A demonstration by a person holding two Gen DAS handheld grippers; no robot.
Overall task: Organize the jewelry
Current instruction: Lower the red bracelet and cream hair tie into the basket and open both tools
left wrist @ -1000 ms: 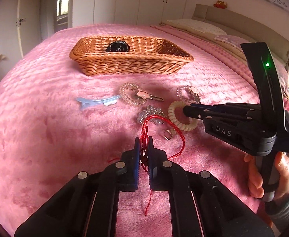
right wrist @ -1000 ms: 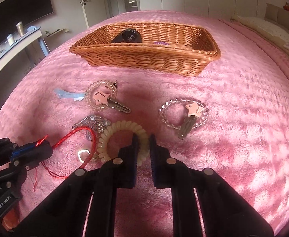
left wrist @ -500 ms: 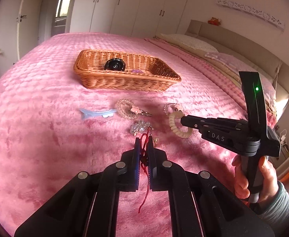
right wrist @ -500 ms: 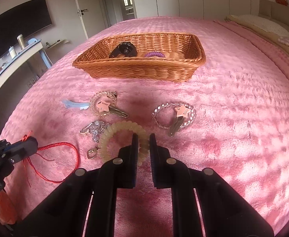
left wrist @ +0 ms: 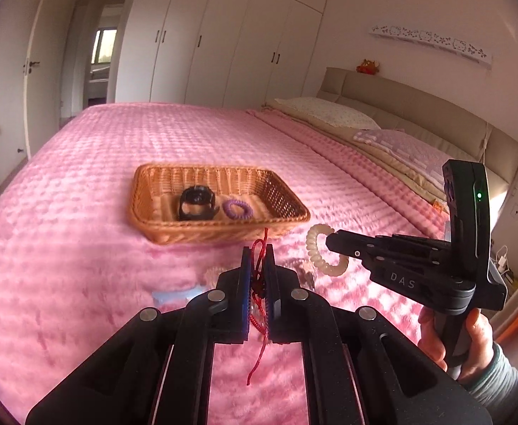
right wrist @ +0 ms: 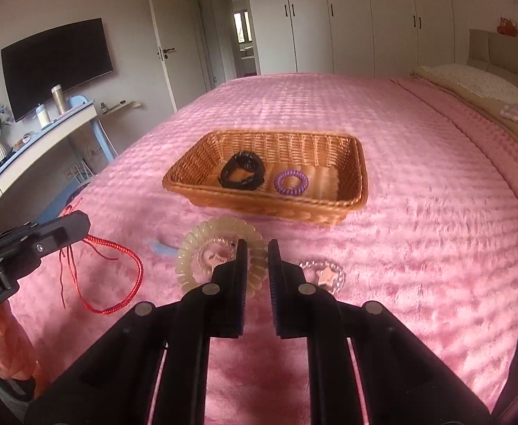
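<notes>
A red cord bracelet (left wrist: 259,272) is clamped between the closed fingers of the left gripper (left wrist: 258,276), its loop (right wrist: 117,276) hanging clear of the pink bedspread (left wrist: 64,248) below that gripper and its loose ends trailing down. Ahead of that gripper and a little to its left, the wicker basket (left wrist: 152,191) is seen with its long axis lying across the line of approach; a black watch (left wrist: 197,203) and a purple spiral hair tie (left wrist: 237,209) already rest inside it. To the right, a cream spiral hair tie (left wrist: 321,251) is gripped by the right gripper (right wrist: 257,269), whose fingers are shut on the coil, which is carried above the bedspread. From that gripper the basket (right wrist: 360,177) lies straight ahead. Neither gripper is clearly nearer the basket rim, so either item can probably be dropped in by a short forward carry. Just beneath the right gripper, two clear bead bracelets with star charms (right wrist: 324,274) and a pale blue hair clip (right wrist: 159,248) remain on the bedspread.
</notes>
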